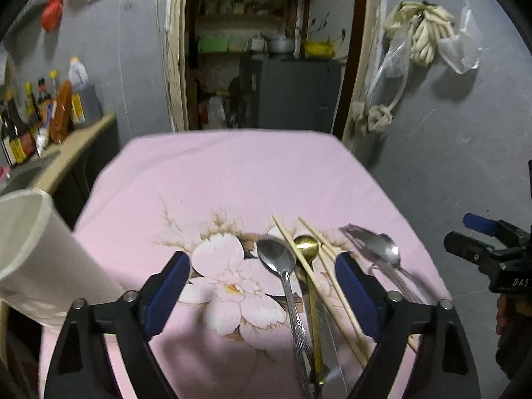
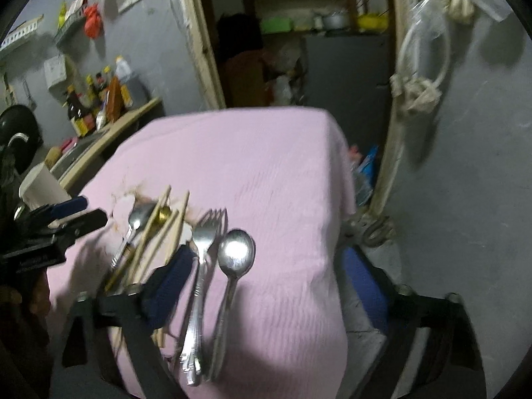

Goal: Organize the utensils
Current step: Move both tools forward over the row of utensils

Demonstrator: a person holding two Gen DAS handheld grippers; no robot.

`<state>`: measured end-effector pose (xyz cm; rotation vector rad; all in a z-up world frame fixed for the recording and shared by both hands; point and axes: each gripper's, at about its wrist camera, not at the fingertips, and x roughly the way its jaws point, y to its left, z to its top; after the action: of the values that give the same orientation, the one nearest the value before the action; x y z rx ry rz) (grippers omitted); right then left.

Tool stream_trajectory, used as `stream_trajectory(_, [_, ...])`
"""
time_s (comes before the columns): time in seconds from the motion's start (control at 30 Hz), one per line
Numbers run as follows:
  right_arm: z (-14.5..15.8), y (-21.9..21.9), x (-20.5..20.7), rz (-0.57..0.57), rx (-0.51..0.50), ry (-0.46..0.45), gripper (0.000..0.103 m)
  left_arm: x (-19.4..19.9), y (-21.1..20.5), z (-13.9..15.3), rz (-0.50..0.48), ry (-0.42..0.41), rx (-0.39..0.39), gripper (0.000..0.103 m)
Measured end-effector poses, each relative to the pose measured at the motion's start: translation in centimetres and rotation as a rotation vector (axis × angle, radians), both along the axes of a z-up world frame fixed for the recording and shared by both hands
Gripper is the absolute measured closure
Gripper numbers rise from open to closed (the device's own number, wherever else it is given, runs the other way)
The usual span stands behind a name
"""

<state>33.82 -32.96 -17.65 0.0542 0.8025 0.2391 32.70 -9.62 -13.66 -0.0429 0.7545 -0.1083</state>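
On the pink cloth-covered counter (image 1: 232,173) lie steel spoons (image 1: 277,259), a fork (image 2: 204,239), a gold spoon (image 1: 306,244) and wooden chopsticks (image 1: 312,266). Both the left gripper (image 1: 262,276) and the right gripper (image 2: 269,276) hover wide open, holding nothing. The approach step seems underway; next, close on one thin, smooth handle, probably for the white paper cup (image 1: 36,252).

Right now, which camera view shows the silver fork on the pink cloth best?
The right wrist view: the fork lies whole there, tines to handle end, beside a silver spoon, between the open fingers of the right gripper. In the left wrist view the fork is blurred, and a spoon covers its handle.
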Motion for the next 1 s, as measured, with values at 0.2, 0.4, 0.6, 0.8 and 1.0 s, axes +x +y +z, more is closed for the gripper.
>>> stream_trajectory(0.2, [-2.2,1.1,2.5,0.137,0.0,0.067,0.042,2.7,0.2,-2.1,-0.016,0.124,-0.088,0.043])
stream_trajectory(0.4, [-3.5,2.2,4.5,0.26,-0.04,0.109,0.064,5.1,0.6,-3.8,-0.021,0.22,-0.174,0.061])
stream_trajectory(0.6, [-3.6,3.6,5.8,0.396,-0.098,0.099,0.065,6.4,1.1,-5.0,-0.032,0.259,-0.245,0.072])
stream_trajectory(0.8, [-2.8,5.0,6.1,0.488,-0.178,0.115,0.078,7.3,1.3,-5.2,-0.04,0.294,-0.299,0.087])
stream_trajectory(1.0, [-2.0,4.4,6.2,0.449,-0.123,0.197,0.095,7.9,0.7,-5.1,-0.037,0.33,-0.324,0.098])
